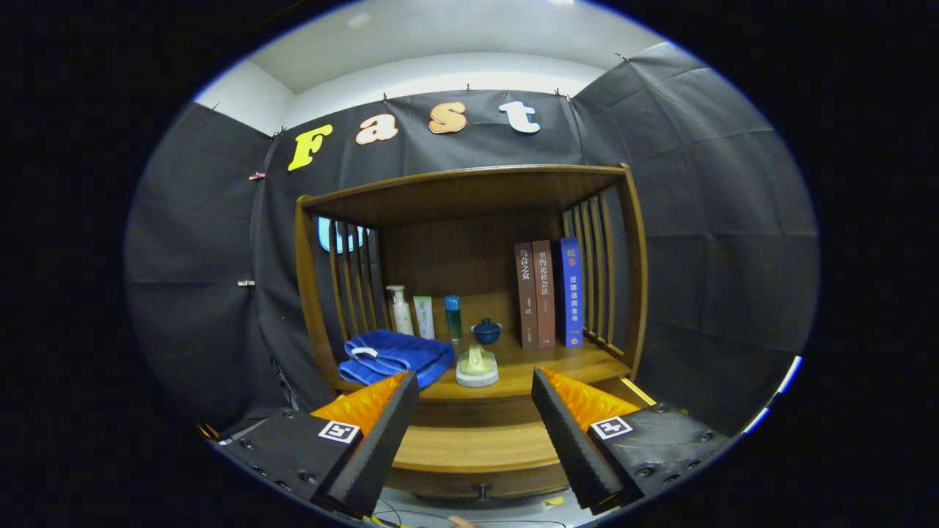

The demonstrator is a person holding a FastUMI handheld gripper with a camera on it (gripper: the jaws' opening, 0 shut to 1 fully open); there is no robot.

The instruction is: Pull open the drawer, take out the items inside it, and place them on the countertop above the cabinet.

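A wooden cabinet (pixel 469 293) stands against the booth wall, straight ahead of me. Its drawer (pixel 477 458) sticks out a little toward me below the countertop (pixel 557 367); a small knob (pixel 481 487) shows on its front, and the drawer's inside is hidden. My gripper (pixel 475 385) is open, fingers spread wide with nothing between them, held above and in front of the drawer. On the countertop just beyond the fingers lie a folded blue towel (pixel 396 356) and a pale dish holding a yellowish piece (pixel 477 365).
At the back of the countertop stand a white pump bottle (pixel 400 309), a pale tube (pixel 423 317), a teal bottle (pixel 453 317), a small blue lidded bowl (pixel 486 331) and three upright books (pixel 549 293). Slatted side rails and a wooden top shelf (pixel 469 187) enclose the space.
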